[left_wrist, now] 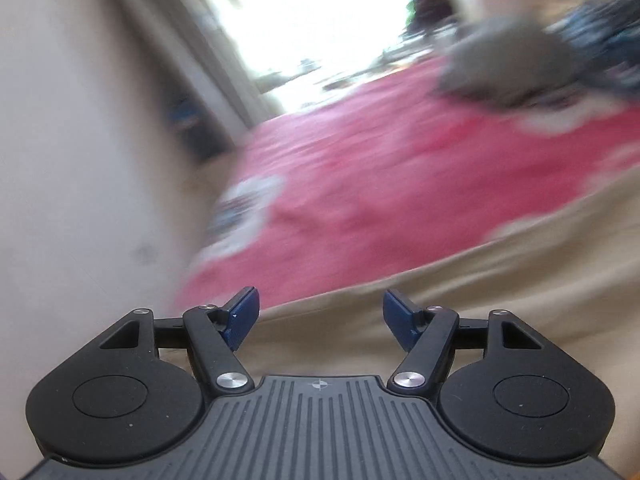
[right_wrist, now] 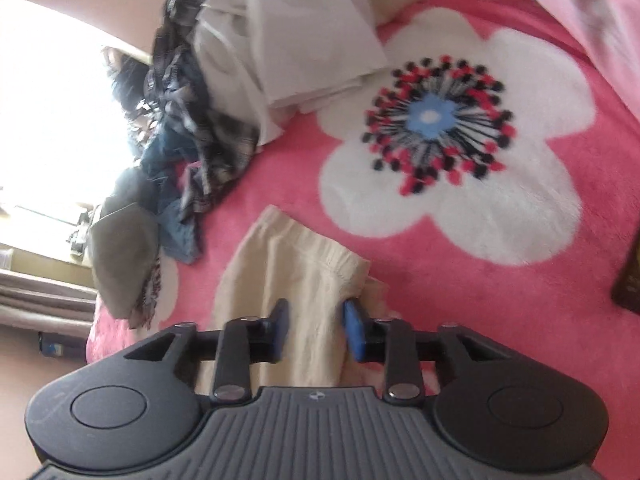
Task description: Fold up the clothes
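The left hand-held gripper (left_wrist: 320, 316) has its two blue pads (left_wrist: 242, 316) spread far apart, with nothing between them. Under it lies a tan cloth (left_wrist: 460, 300). Past the edge of that cloth is the pink blanket (left_wrist: 380, 168), and this view is very blurry. Far off on the blanket sits a grey lump of clothes (left_wrist: 508, 64). A bright window (left_wrist: 320, 20) glows behind it, and a pale wall (left_wrist: 80, 140) fills the left side.

The right hand-held gripper (right_wrist: 316, 330) is also released. Its pads stand apart, one on each side of a cream piece of clothing (right_wrist: 292, 276). Whether the pads touch the cloth is hard to tell. The cream clothing lies flat on the pink blanket (right_wrist: 520, 320), and its stretchy band edge points away from the gripper.

Just past it is a big white flower (right_wrist: 452, 140) printed on the blanket. That part of the blanket has lots of open room. A messy pile of clothes (right_wrist: 224, 80) sits on the far left, white, checked and blue, well apart from the cream piece. A dark thing (right_wrist: 630, 280) peeks in at the right edge.
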The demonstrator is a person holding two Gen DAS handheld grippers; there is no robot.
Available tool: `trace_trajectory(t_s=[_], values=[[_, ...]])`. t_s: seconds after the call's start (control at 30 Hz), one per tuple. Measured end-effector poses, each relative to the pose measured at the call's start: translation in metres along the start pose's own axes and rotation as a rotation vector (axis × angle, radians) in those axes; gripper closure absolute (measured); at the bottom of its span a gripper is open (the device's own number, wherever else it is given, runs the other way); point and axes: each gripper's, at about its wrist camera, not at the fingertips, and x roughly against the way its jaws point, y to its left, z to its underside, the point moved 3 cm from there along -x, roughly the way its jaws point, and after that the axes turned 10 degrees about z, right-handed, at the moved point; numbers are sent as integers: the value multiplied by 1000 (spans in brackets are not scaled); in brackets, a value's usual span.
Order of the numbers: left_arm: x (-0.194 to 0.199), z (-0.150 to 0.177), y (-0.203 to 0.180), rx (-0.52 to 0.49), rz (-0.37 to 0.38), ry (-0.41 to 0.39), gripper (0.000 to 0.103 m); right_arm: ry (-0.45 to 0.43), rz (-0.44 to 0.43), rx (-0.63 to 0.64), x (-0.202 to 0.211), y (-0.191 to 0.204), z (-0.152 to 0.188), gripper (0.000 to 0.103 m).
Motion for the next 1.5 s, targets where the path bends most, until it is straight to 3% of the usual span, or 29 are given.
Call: trace_trajectory(t_s=[0.1, 0.33, 0.37, 0.47, 0.6, 0.77, 1.03, 1.2, 1.4, 1.5], values=[[1, -15, -61, -19, 241, 34, 26, 12, -26, 22, -3, 7, -3, 92], [12, -49, -204, -64, 805, 113, 26, 49, -112, 107, -18, 25, -6, 96], [12, -52, -220, -71, 851, 126, 26, 48, -109, 124, -20, 27, -7, 95], [2, -51, -245, -79, 814, 167, 26, 34, -115, 172, -20, 27, -6, 92], [-7, -50, -251, -88, 795, 170, 26, 46, -130, 202, -18, 18, -2, 84], [-11, -51, -249, -78, 790, 175, 26, -19, -89, 176, -5, -3, 3, 76], [-14, -53, -244, -52, 788, 180, 26, -94, -62, 30, 15, -37, 16, 76], [-15, -53, -244, -48, 790, 182, 26, -123, 27, -10, 13, -50, 30, 76], [-16, -53, -244, -46, 793, 183, 26, -143, 85, 24, -1, -49, 36, 77], [-16, -53, -244, -45, 795, 184, 26, -155, 47, 8, -2, -45, 34, 77]])
